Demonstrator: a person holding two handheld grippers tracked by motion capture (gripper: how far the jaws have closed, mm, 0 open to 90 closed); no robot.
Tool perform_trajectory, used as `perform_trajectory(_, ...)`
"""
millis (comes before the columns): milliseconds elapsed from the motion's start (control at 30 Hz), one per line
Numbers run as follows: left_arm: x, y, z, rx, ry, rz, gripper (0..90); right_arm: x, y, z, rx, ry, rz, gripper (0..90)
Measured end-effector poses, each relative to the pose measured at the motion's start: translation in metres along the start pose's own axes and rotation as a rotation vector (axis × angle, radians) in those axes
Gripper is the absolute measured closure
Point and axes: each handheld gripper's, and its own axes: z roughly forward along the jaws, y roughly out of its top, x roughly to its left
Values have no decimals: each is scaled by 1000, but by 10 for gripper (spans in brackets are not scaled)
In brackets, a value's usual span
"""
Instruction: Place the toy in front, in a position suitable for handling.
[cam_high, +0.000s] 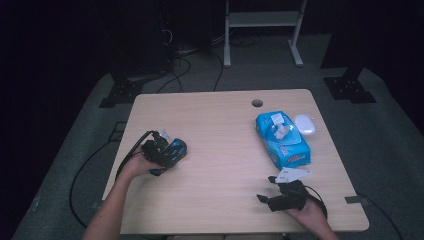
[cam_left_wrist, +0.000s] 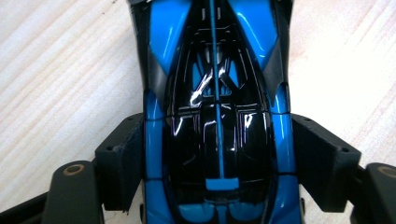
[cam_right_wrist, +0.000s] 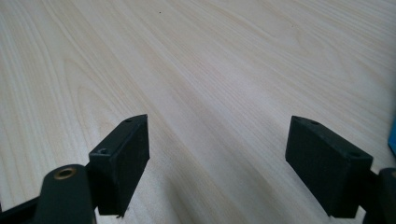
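- Blue and black toy car (cam_left_wrist: 217, 116) resting on the pale wooden surface (cam_high: 220, 150), well to the left of the blue wipes pack (cam_high: 282, 140), toward the left edge.
- Left gripper (cam_high: 167, 156) set down over the toy car, held by the left hand (cam_high: 134, 165) on the side away from the wipes pack.
- Left fingers (cam_left_wrist: 119, 161) pinching the toy car: in the left gripper view one black pad lies flush against each blue flank, about midway along the body, glossy roof showing between them.
- Right gripper (cam_high: 267, 190) near the front edge, just in front of the wipes pack, held by the right hand (cam_high: 310, 215).
- Right fingers (cam_right_wrist: 123, 163) spread wide apart, with bare wood grain between the two pads in the right gripper view.
- White oval lid (cam_high: 304, 124) lying just to the right of the wipes pack, at its far end.
- White tissue poking up from the opening on top of the wipes pack.
- Small white card (cam_high: 294, 174) lying just in front of the wipes pack, beside the right gripper.
- Round cable hole (cam_high: 257, 103) beyond the wipes pack, near the far edge.
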Motion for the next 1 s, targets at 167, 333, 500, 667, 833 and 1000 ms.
perform_trajectory(167, 1, 0, -1, -17, -1, 3, 261, -1, -1, 1, 5, 5, 10, 208)
perform_trajectory(333, 1, -1, -4, -24, 7, 0, 276, -1, -1, 1, 1, 3, 8, 208)
perform_trajectory(500, -2, 0, -4, -28, 24, 14, 275, 0, 0, 1, 2, 2, 2, 208)
perform_trajectory(667, -2, -1, -5, -36, 20, 11, 276, 0, 0, 0, -1, 2, 1, 208)
perform_trajectory(833, 1, -4, -7, -57, 16, -4, 276, -1, 0, 1, 1, 3, 4, 208)
perform_trajectory(1000, 2, -4, -16, -84, 21, -2, 276, -1, 0, 1, 1, 1, 5, 208)
